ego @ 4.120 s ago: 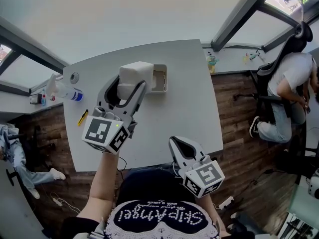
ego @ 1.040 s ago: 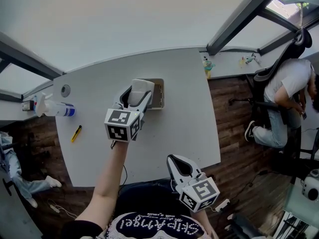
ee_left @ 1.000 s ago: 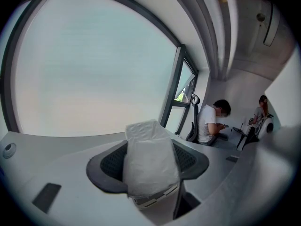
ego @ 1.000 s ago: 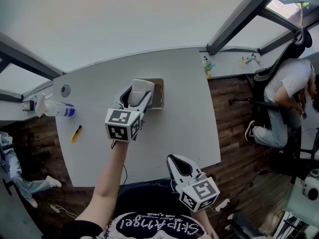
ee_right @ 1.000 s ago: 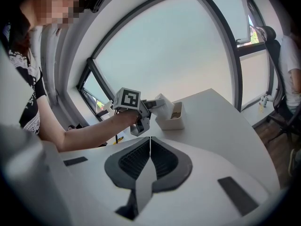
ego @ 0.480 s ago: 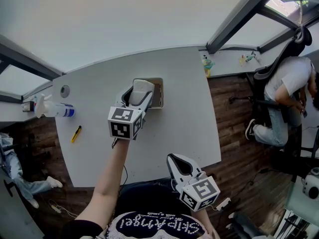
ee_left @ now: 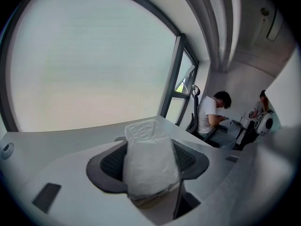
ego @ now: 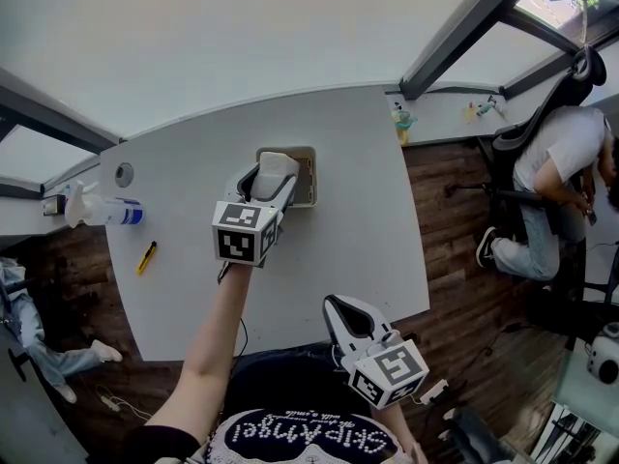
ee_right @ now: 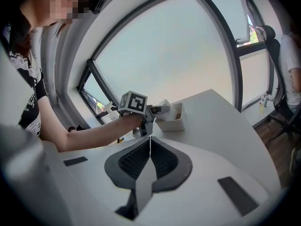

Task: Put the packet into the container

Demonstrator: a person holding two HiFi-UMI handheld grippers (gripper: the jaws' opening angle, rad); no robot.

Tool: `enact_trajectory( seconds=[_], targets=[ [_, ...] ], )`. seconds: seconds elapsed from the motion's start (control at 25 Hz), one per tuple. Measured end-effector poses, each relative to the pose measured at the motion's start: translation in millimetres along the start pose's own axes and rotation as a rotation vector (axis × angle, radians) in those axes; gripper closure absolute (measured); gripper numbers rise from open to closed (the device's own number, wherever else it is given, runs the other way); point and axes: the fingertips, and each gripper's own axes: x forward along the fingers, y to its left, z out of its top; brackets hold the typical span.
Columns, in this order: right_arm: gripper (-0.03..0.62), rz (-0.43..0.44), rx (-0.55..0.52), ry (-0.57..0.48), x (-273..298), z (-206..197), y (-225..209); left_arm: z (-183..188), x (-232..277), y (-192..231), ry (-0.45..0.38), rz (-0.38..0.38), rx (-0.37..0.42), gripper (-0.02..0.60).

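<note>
In the head view, the left gripper (ego: 270, 178) is holding the white packet (ego: 279, 162) at the mouth of the container (ego: 309, 178) on the table (ego: 368, 220), while the right gripper (ego: 338, 309) is hovering near the person's torso. In the left gripper view, the jaws are clamping the packet. In the right gripper view, the jaws are pressing together with nothing between them.

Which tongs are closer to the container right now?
Left. The left tongs are at the container, shut on the packet over its opening. The right tongs are shut and empty by the near edge of the table, well apart from it.
</note>
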Motion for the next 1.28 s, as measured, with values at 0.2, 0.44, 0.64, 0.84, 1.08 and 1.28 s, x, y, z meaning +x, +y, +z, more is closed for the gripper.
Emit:
enact_trajectory(
  seconds=[0.2, 0.44, 0.64, 0.84, 1.08, 1.28],
  targets=[
    [0.579, 0.024, -0.015, 0.0, -0.6, -0.3, 2.6, -5.9, 3.1, -1.1, 0.037, 0.011, 0.021, 0.304],
    [0.579, 0.149, -0.009, 0.119, 14.4, -12.9, 21.8, -2.3, 7.2, 2.3, 0.037, 0.009, 0.014, 0.304],
    [0.579, 0.241, -0.034, 0.223, 23.1, -28.0, 42.2, -3.6, 10.7, -0.1, 0.055, 0.004, 0.036, 0.304],
    [0.579, 0.249, -0.05, 0.231, 21.1, -31.9, 47.0, -4.1, 13.4, -0.5, 0.062, 0.003, 0.039, 0.304],
    [0.579, 0.23, -0.062, 0.217, 16.4, -33.6, 48.0, -5.7, 16.6, -2.3, 0.068, 0.013, 0.069, 0.304],
    [0.579, 0.223, -0.07, 0.206, 11.3, -35.0, 51.1, -5.8, 18.4, -1.0, 0.07, 0.018, 0.071, 0.304]
  ],
)
